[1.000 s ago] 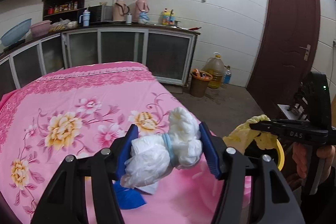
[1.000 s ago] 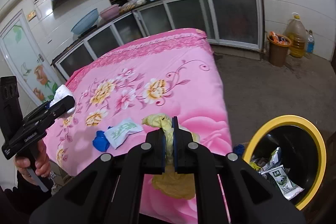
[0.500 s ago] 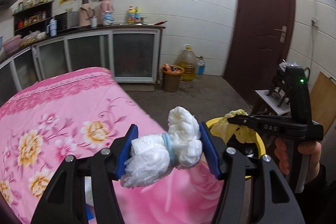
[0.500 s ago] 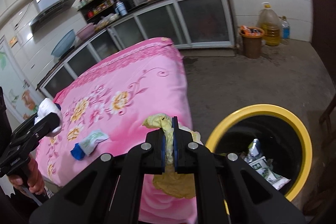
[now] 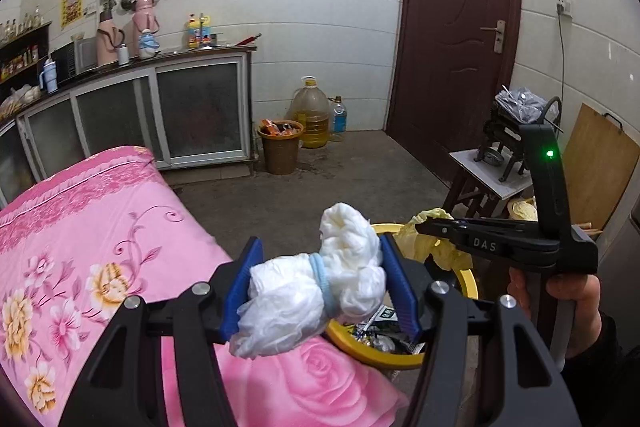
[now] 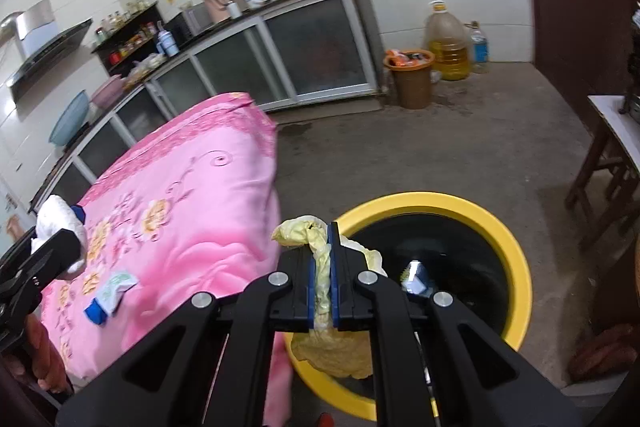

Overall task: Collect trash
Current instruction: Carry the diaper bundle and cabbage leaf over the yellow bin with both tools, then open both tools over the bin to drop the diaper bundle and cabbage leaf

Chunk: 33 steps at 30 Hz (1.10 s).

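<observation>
My left gripper (image 5: 320, 291) is shut on a white plastic bag bundle (image 5: 312, 291) with a blue band, held over the corner of the pink floral bed (image 5: 100, 247) beside the yellow-rimmed trash bin (image 5: 472, 283). My right gripper (image 6: 324, 279) is shut on a crumpled yellow plastic bag (image 6: 320, 267) and holds it over the left rim of the bin (image 6: 516, 267), which has trash inside. The right gripper also shows in the left wrist view (image 5: 424, 227), above the bin. A green-white wrapper (image 6: 114, 287) and a blue scrap (image 6: 94, 311) lie on the bed.
A brown bin (image 5: 280, 147) and oil jug (image 5: 310, 117) stand by the kitchen cabinets (image 5: 160, 115). A dark door (image 5: 452, 27) is at the back. A wooden stool with a metal tool (image 5: 496, 163) stands right of the yellow bin. Bare concrete floor (image 6: 400, 155) lies beyond.
Both grippers have swung right, away from the bed toward the yellow bin. The yellow bag now hangs over the bin's rim; the white bundle is at the bed corner.
</observation>
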{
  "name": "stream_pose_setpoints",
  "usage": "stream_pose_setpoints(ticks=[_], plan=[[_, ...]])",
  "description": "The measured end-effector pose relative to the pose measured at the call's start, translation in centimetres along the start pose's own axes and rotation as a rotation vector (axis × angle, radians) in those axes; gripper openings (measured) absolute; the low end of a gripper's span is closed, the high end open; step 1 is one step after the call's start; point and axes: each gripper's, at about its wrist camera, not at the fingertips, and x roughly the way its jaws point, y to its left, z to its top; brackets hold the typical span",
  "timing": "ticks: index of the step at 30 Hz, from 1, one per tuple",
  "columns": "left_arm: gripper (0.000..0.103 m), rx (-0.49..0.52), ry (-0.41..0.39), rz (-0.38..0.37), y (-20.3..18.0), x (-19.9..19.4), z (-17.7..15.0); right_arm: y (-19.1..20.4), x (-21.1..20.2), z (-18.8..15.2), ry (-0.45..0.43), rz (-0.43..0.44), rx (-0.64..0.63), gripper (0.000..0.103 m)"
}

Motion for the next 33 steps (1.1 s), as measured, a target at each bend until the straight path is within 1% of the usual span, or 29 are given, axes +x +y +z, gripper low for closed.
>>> stream_pose_setpoints(ticks=[6, 8, 14, 16, 17, 18, 19, 20, 21, 22, 23, 25, 26, 28, 31, 33], plan=[[0.056, -0.001, 0.033, -0.034, -1.4, 3.7, 0.3, -2.6, 0.9, -0.5, 0.011, -0.071, 0.041, 0.006], [0.056, -0.003, 0.05, -0.041, -1.8, 5.3, 0.3, -3.2, 1.2, -0.7, 0.015, -0.114, 0.045, 0.006], [0.057, -0.004, 0.112, -0.071, -3.0, 9.7, -0.5, -5.0, 2.1, -1.2, 0.049, -0.161, 0.087, 0.006], [0.057, -0.002, 0.127, -0.07, -3.4, 10.7, -0.8, -5.5, 2.4, -1.2, 0.064, -0.172, 0.105, 0.007], [0.06, -0.008, 0.138, -0.069, -3.4, 11.2, -1.0, -5.8, 2.6, -1.3, 0.073, -0.185, 0.114, 0.008], [0.07, -0.016, 0.145, -0.072, -3.3, 11.5, -1.1, -5.8, 2.9, -1.3, 0.084, -0.196, 0.117, 0.009], [0.077, -0.031, 0.152, -0.08, -3.1, 11.7, -1.3, -6.1, 3.0, -1.3, 0.091, -0.207, 0.122, 0.016], [0.09, -0.052, 0.155, -0.089, -2.7, 11.8, -1.4, -6.4, 3.0, -1.4, 0.091, -0.218, 0.133, 0.038], [0.095, -0.069, 0.153, -0.093, -2.5, 11.8, -1.5, -6.9, 2.9, -1.5, 0.08, -0.222, 0.152, 0.056], [0.095, -0.084, 0.148, -0.085, -2.1, 11.7, -1.6, -7.3, 2.6, -1.6, 0.063, -0.219, 0.176, 0.074], [0.095, -0.09, 0.149, -0.076, -1.7, 11.6, -1.7, -7.5, 2.5, -1.6, 0.067, -0.233, 0.178, 0.068], [0.095, -0.1, 0.155, -0.055, -1.0, 11.1, -2.0, -7.8, 2.2, -1.6, 0.062, -0.279, 0.178, 0.066], [0.095, -0.107, 0.145, -0.04, -0.3, 10.5, -2.3, -8.1, 2.0, -1.7, 0.053, -0.285, 0.189, 0.066], [0.095, -0.113, 0.129, -0.019, 0.5, 9.5, -2.6, -8.4, 1.8, -1.9, 0.051, -0.277, 0.204, 0.066], [0.095, -0.116, 0.085, 0.012, 2.7, 6.5, -3.5, -8.0, 1.1, -2.0, 0.025, -0.267, 0.214, 0.066], [0.095, -0.11, 0.062, 0.038, 4.2, 4.4, -4.3, -7.0, 0.7, -1.9, -0.003, -0.221, 0.197, 0.066]])
